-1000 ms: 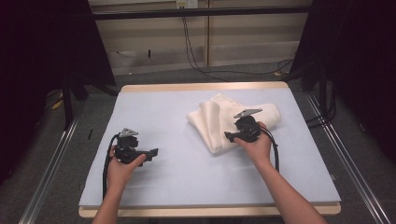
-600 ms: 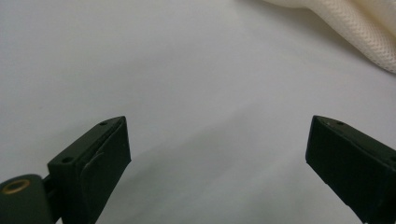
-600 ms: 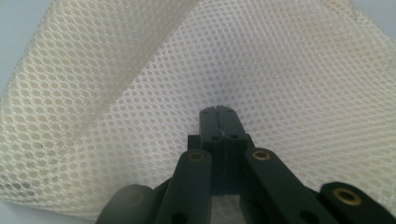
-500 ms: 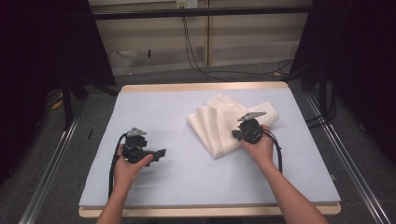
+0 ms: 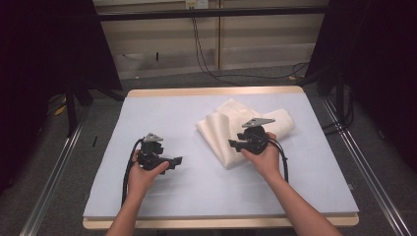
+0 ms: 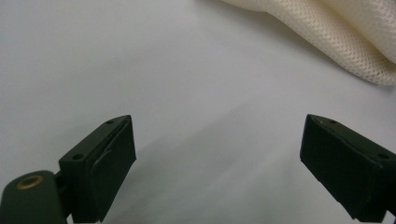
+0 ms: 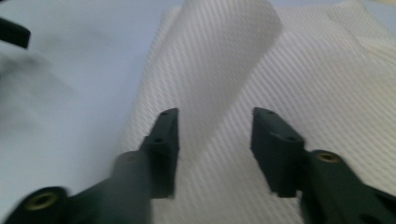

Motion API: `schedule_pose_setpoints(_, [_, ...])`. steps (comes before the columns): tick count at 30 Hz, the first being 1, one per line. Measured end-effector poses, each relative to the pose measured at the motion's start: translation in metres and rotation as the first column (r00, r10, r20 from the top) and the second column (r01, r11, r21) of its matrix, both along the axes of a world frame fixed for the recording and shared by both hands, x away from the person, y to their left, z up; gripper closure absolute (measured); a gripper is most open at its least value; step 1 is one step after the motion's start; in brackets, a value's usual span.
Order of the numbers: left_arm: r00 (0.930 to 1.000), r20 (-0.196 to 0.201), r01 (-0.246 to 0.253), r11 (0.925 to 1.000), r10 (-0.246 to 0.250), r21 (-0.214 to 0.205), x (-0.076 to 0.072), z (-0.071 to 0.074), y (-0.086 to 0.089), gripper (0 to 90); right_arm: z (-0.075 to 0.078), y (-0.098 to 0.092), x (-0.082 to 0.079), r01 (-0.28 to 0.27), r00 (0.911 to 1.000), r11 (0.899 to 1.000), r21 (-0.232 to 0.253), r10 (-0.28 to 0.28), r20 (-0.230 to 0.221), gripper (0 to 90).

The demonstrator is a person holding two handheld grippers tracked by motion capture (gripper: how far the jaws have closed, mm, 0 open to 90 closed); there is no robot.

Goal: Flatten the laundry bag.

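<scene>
- Presently, the cream mesh cloth (image 5: 243, 132) lies loosely folded on the right half of the table (image 5: 162, 113), one flap curled up at its left edge.
- In the right gripper view the curled flap (image 7: 224, 60) stands just ahead of the right claw (image 7: 215, 140); its jaws have just been opening and stand apart, with cloth under the gap but nothing pressed between the pads.
- In the high view the right claw (image 5: 235, 144) sits over the cloth's left portion, pointing left.
- The left claw (image 5: 176, 161) is well apart from the cloth, over bare table; its jaws stand wide apart and empty, and have just been closing slightly.
- In the left gripper view the cloth's edge (image 6: 355, 42) lies far ahead of the left claw (image 6: 217, 154).
- Risk: closing the right claw too low would likely pinch several layers together, dragging the whole fold.
- Risk: the raised flap is limp; a sideways approach could knock it flat before the pads meet.
</scene>
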State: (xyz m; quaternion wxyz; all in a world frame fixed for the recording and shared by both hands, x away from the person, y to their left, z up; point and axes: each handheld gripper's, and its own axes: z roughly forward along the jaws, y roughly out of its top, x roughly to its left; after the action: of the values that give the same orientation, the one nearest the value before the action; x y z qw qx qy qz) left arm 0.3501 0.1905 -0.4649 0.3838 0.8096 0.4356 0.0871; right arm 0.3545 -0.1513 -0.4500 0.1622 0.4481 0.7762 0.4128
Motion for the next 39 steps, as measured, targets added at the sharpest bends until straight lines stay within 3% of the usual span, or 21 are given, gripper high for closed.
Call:
schedule_pose_setpoints(2, [0.9999,-0.007,0.014,0.9999,-0.014,0.010,0.000,0.000,0.003,10.3,0.003,0.010,0.002,0.006,0.9999,1.000,0.028,-0.007,0.008,33.4])
schedule_pose_setpoints(3, [0.9999,-0.005,0.011,0.9999,-0.011,0.008,0.000,0.000,0.003,10.3,0.004,0.015,0.003,0.016,0.9998,1.000,0.012,-0.016,0.015,28.6])
schedule_pose_setpoints(7, [0.9999,-0.001,0.017,0.9997,-0.017,0.019,0.000,0.001,0.003,10.2,-0.002,0.030,0.012,0.032,0.9994,0.999,-0.020,-0.032,0.011,20.7])
schedule_pose_setpoints(10, [0.9999,-0.004,0.014,0.9998,-0.014,0.017,-0.001,0.001,0.001,10.2,-0.004,0.037,0.014,0.019,0.9998,0.998,-0.052,-0.019,0.000,20.5])
schedule_pose_setpoints(11, [0.9999,-0.001,0.012,0.9999,-0.012,0.012,-0.001,0.001,0.000,10.2,-0.006,0.041,0.014,0.019,0.9998,0.998,-0.058,-0.020,-0.010,22.1])
schedule_pose_setpoints(12, [1.0000,-0.002,0.007,1.0000,-0.007,0.003,-0.001,0.001,-0.002,10.3,-0.010,0.044,0.015,0.015,0.9996,0.995,-0.097,-0.017,-0.021,35.5])
schedule_pose_setpoints(13, [1.0000,-0.002,0.007,1.0000,-0.007,0.003,-0.001,0.001,-0.002,10.4,-0.010,0.044,0.015,0.015,0.9996,0.995,-0.097,-0.017,-0.021,35.5])
schedule_pose_setpoints(14, [0.9997,-0.004,0.025,0.9996,-0.025,0.015,-0.001,0.001,-0.001,10.7,-0.012,0.044,0.014,0.002,0.9999,0.991,-0.133,-0.004,-0.014,53.5])
schedule_pose_setpoints(15, [0.9997,-0.005,0.022,0.9997,-0.022,0.006,-0.001,0.001,-0.003,10.7,-0.012,0.044,0.014,0.002,0.9999,0.991,-0.133,-0.004,-0.014,53.5])
schedule_pose_setpoints(17, [0.9996,-0.006,0.027,0.9996,-0.027,0.010,0.000,0.001,-0.003,11.6,-0.011,0.040,0.012,-0.012,0.9999,0.990,-0.139,0.011,-0.008,76.2])
schedule_pose_setpoints(18, [0.9993,-0.012,0.035,0.9994,-0.035,0.004,0.001,0.000,-0.004,14.2,-0.008,0.034,0.009,-0.013,0.9999,0.994,-0.113,0.014,0.004,82.3])
schedule_pose_setpoints(23, [0.9983,-0.015,0.057,0.9982,-0.057,0.016,0.003,-0.002,-0.010,18.9,-0.006,0.016,-0.004,-0.032,0.9992,0.997,-0.069,0.034,0.020,83.0])
schedule_pose_setpoints(24, [0.9979,-0.020,0.062,0.9981,-0.062,-0.006,0.004,-0.003,-0.015,19.7,-0.007,0.013,-0.009,-0.026,0.9993,0.998,-0.058,0.028,0.025,83.0])
schedule_pose_setpoints(30, [0.9967,-0.038,0.071,0.9973,-0.071,-0.021,0.011,-0.006,-0.032,19.2,-0.012,-0.004,-0.028,-0.032,0.9981,0.999,-0.020,0.033,0.052,83.1])
schedule_pose_setpoints(35, [0.9973,-0.041,0.059,0.9973,-0.061,-0.045,0.021,-0.009,-0.045,17.7,-0.014,-0.008,-0.031,-0.040,0.9976,0.999,-0.022,0.041,0.056,83.0])
schedule_pose_setpoints(38, [0.9969,-0.036,0.069,0.9975,-0.069,-0.016,0.027,-0.009,-0.050,17.8,-0.014,-0.008,-0.031,-0.043,0.9972,0.999,-0.027,0.045,0.059,83.0])
schedule_pose_setpoints(39, [0.9972,-0.032,0.067,0.9973,-0.068,-0.028,0.030,-0.008,-0.052,18.0,-0.014,-0.008,-0.031,-0.045,0.9972,0.999,-0.028,0.047,0.058,83.0])
